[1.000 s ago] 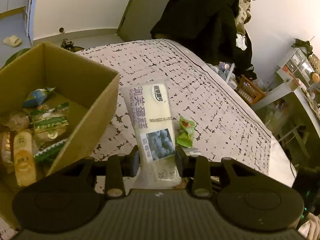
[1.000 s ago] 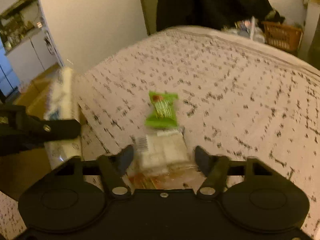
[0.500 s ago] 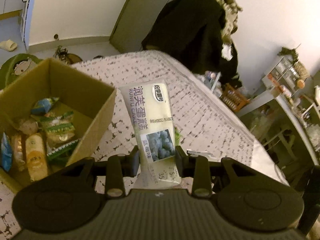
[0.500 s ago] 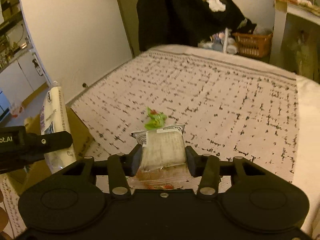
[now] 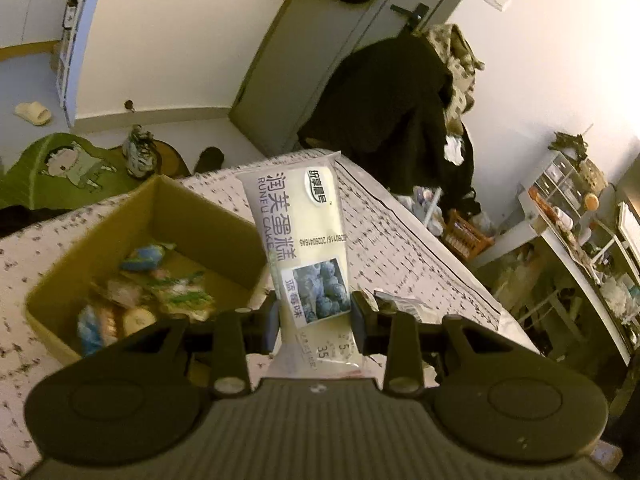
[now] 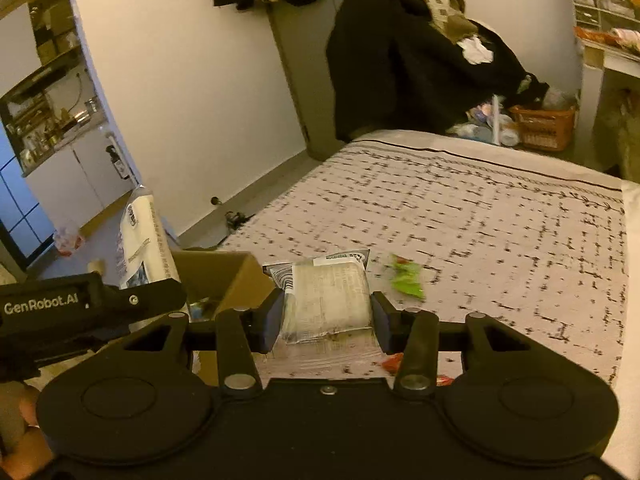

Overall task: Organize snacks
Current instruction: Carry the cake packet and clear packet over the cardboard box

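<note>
Above the cardboard box (image 5: 168, 216): blueberry cake packet (image 5: 298, 240), light, soft, crushable, pinched low by left gripper (image 5: 314, 316); clear-wrapped snack (image 6: 326, 300), light, slippery film, clamped across by right gripper (image 6: 326, 318).

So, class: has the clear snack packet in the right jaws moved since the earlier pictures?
Yes. The clear packet has risen off the patterned bedspread, away from the green wrapper lying there.

Dark coats (image 5: 396, 112) heaped by the door (image 5: 320, 52) — an orange basket (image 6: 544, 126) beside them.
</note>
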